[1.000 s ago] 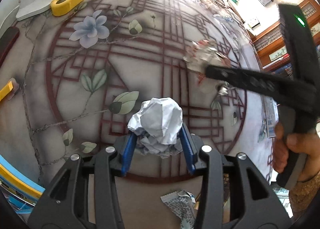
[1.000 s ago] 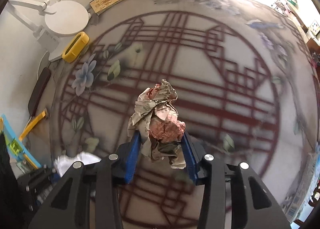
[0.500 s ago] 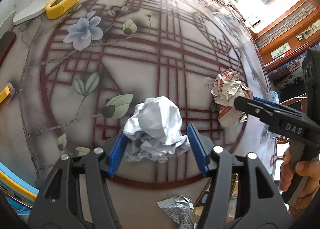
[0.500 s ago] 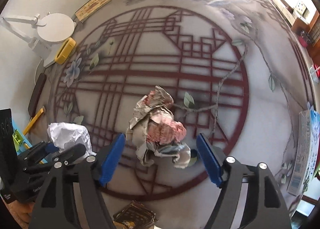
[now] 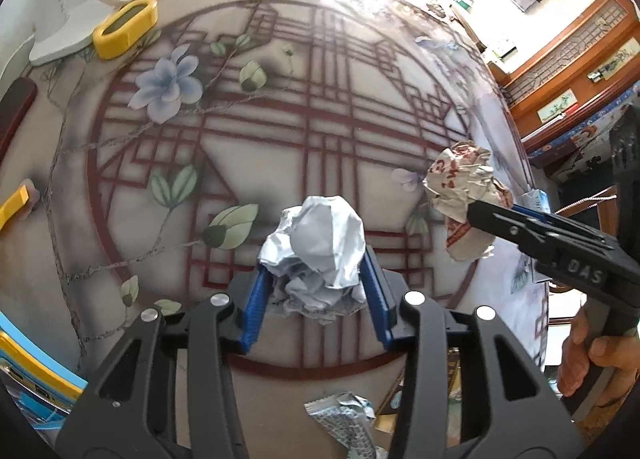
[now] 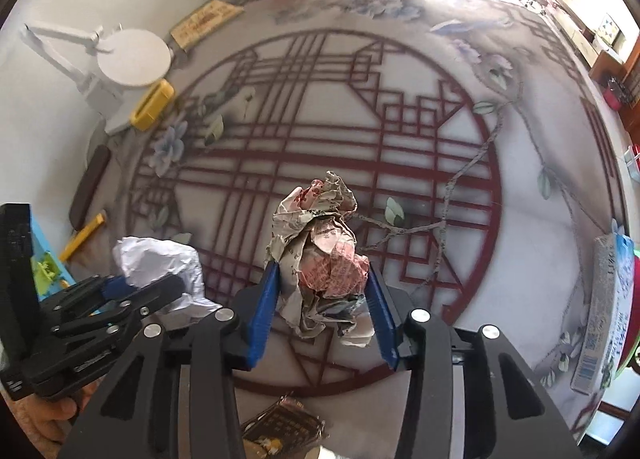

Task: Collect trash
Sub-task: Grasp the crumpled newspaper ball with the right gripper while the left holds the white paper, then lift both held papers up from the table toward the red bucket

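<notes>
Between the blue pads of the left gripper (image 5: 316,291) sits a white paper ball (image 5: 320,243), its bulk bulging out ahead of the fingertips; the jaws are closing, and both pads already press into its crumpled sides. The right gripper (image 6: 322,301) shows the same picture: a printed paper wad (image 6: 320,255), reddish and grey, is squeezed between its pads as those jaws close too, with a ragged tail hanging below the fingertips and a peak rising ahead of them. Neither lump has a clear long axis, though the wad stands rather taller than it is wide.

Both loads look lifted off the patterned table (image 5: 280,99). The two grippers hang side by side, pointing steeply down, the right one off to the left gripper's right and a little ahead of it.

What the coming move turns on is where the trash should go, and no bin, bag or other container appears in either view, so I cannot tell which hand is nearer to one. More litter lies behind and beneath the jaws, near the table's near edge: a silvery wrapper (image 5: 348,423) under the left gripper and a dark foil packet (image 6: 280,427) under the right. With both grippers full, those would likely wait.
</notes>
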Demonstrator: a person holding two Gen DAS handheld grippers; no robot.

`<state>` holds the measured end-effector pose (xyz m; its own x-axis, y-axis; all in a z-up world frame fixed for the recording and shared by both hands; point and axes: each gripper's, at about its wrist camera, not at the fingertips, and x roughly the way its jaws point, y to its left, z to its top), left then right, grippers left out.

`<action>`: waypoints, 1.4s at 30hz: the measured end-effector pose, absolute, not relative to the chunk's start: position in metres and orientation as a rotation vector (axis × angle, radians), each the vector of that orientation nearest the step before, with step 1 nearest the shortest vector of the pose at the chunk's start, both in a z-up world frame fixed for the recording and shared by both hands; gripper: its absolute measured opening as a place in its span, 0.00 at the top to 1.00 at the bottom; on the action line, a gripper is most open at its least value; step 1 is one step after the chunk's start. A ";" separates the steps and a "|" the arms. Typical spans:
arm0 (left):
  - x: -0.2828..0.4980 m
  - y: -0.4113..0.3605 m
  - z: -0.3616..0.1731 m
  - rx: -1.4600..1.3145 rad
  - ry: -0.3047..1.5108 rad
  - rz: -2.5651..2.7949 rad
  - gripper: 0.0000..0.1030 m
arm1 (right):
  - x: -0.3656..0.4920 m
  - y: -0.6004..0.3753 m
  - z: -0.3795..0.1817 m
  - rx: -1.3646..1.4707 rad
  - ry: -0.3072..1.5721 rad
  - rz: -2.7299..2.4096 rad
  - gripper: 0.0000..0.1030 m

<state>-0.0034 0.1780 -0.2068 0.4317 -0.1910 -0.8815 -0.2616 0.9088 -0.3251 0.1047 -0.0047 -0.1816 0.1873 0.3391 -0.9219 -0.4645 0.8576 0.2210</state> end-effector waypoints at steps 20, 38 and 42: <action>0.011 0.078 -0.152 -0.292 1.048 -0.151 0.59 | 0.049 -0.111 -0.121 0.070 1.120 0.414 0.55; 0.012 0.042 -0.147 -0.240 1.056 -0.191 0.59 | 0.032 -0.157 -0.119 0.143 1.109 0.362 0.55; 0.013 0.037 -0.147 -0.235 1.060 -0.193 0.59 | 0.032 -0.161 -0.118 0.145 1.104 0.365 0.55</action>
